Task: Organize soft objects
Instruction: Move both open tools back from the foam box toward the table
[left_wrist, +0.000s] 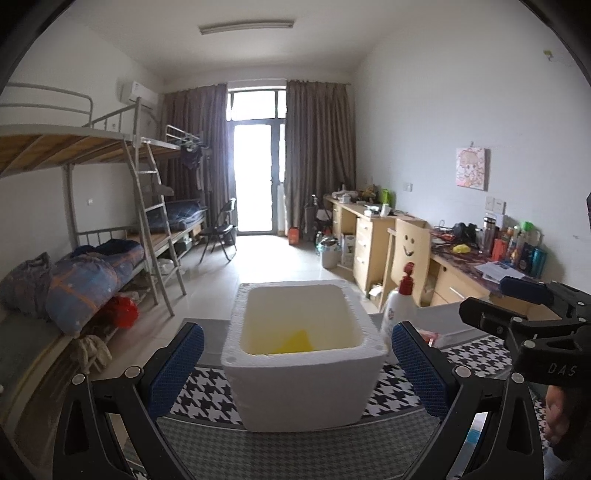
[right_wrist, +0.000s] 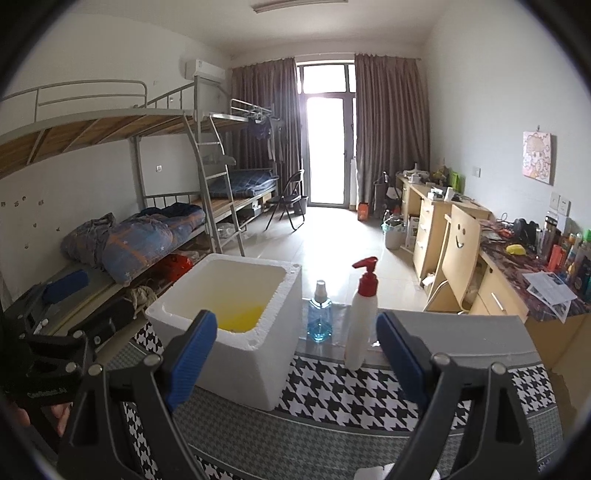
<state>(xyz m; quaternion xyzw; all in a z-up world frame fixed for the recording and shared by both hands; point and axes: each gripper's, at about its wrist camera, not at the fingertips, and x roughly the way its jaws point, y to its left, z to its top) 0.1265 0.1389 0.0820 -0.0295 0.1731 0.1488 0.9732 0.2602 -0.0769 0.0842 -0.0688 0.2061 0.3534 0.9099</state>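
A white foam box stands on the houndstooth cloth, straight ahead in the left wrist view; it also shows at centre left in the right wrist view. A yellow soft object lies at its bottom, also seen in the right wrist view. My left gripper is open and empty, its blue pads on either side of the box's near wall. My right gripper is open and empty, to the right of the box; it also shows at the right edge of the left wrist view.
A white pump bottle with a red top and a blue spray bottle stand right of the box. A grey lid lies at the right. Bunk beds line the left wall, desks and a chair the right.
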